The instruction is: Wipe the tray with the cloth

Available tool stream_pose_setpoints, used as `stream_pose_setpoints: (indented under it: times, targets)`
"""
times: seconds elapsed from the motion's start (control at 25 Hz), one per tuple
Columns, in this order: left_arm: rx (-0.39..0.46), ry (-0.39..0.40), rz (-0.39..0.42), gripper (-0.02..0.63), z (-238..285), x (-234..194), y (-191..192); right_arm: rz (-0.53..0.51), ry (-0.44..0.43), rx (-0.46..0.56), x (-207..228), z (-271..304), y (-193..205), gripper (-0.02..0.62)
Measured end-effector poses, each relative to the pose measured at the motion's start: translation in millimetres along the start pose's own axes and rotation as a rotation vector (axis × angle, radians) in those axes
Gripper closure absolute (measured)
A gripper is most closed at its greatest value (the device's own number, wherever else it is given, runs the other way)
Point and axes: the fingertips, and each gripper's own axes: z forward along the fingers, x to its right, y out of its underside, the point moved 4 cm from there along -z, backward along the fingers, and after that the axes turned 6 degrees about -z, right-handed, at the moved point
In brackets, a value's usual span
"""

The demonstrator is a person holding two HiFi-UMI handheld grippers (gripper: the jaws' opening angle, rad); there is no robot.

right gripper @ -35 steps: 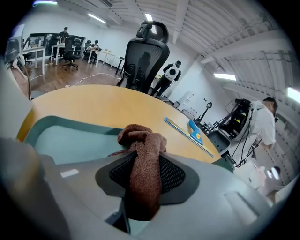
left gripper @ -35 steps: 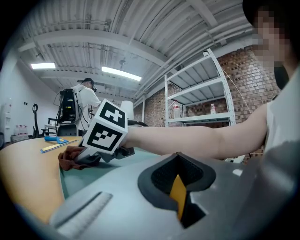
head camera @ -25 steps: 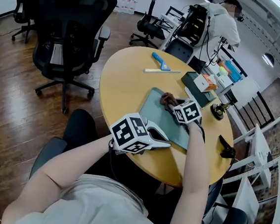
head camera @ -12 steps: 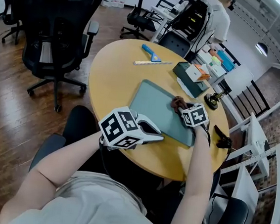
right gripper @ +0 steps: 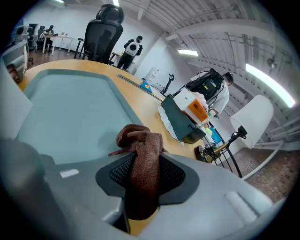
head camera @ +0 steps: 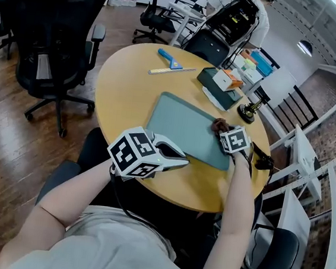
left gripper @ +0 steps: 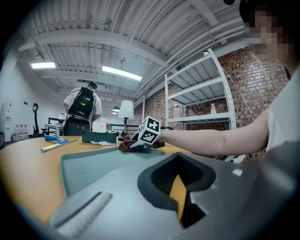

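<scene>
A grey-green tray (head camera: 178,126) lies on the round wooden table (head camera: 125,90). My right gripper (head camera: 228,133) is shut on a bunched brown cloth (head camera: 219,125) and holds it down at the tray's right end. In the right gripper view the cloth (right gripper: 141,150) fills the jaws of that gripper (right gripper: 145,166), with the tray (right gripper: 70,108) spread out beyond it. My left gripper (head camera: 180,158) rests at the tray's near rim, its tips closed on the edge. From the left gripper view the tray (left gripper: 93,161) stretches ahead to the cloth (left gripper: 125,146).
At the table's far side lie a blue squeegee (head camera: 167,57) and a ruler (head camera: 172,70). A dark box with small cartons (head camera: 221,83) and a desk lamp (head camera: 248,112) stand right of the tray. A black office chair (head camera: 53,29) is left of the table.
My right gripper has slid the cloth across the tray from its far middle to its right end. The left gripper has stayed at the near rim.
</scene>
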Motion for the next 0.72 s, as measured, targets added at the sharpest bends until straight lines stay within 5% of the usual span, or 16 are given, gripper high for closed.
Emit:
stream_pose_setpoints:
  times: [0.4,0.72]
  targets:
    - [0.004,0.001,0.001,0.285,0,-1,0,-0.032,-0.053,0.028,-19,-19,5,0.466]
    - [0.004,0.001,0.001,0.285,0,1,0,-0.148,-0.104,0.103,-47,-18,-37,0.466]
